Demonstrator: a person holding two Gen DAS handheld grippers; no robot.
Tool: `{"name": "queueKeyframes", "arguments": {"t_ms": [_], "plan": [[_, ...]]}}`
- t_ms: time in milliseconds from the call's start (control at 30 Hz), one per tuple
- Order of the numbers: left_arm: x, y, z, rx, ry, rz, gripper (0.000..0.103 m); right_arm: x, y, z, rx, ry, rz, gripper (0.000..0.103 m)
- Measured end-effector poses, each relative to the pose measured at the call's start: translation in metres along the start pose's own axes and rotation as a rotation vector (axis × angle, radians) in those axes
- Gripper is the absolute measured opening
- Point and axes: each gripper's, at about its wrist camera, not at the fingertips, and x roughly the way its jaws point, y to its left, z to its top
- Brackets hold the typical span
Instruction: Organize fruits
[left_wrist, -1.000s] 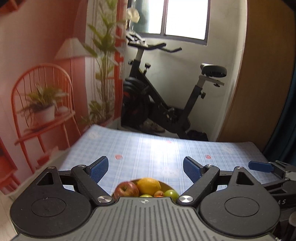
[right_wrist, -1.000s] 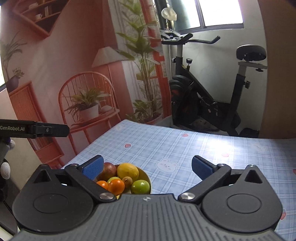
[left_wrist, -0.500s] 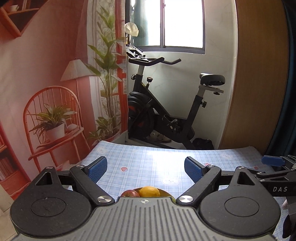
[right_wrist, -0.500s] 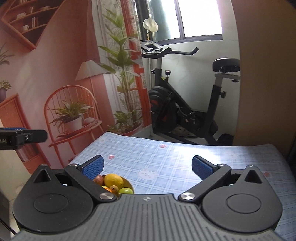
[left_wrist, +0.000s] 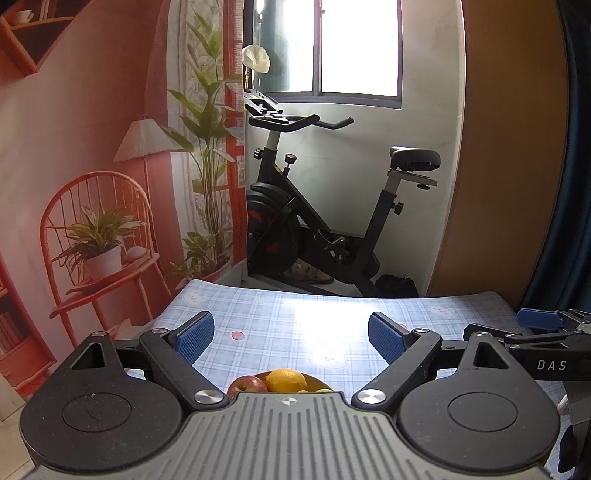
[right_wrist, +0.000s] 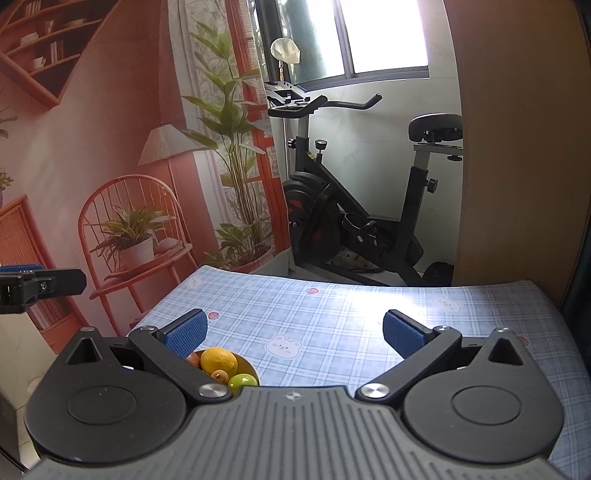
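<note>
The only readable text is the pale lettering "DAS", printed on the side of the black plastic right gripper (left_wrist: 546, 338), which reaches in at the right edge of the left wrist view. No other words, numbers or signs can be read in either view.
</note>
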Motion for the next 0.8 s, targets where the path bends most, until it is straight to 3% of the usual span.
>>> {"name": "queueKeyframes", "arguments": {"t_ms": [800], "plan": [[-0.0055, -0.001, -0.0008, 0.015, -0.01, 0.015, 0.092, -0.003, 0.0022, 0.0019, -0.002, -0.008, -0.001, 0.103]]}}
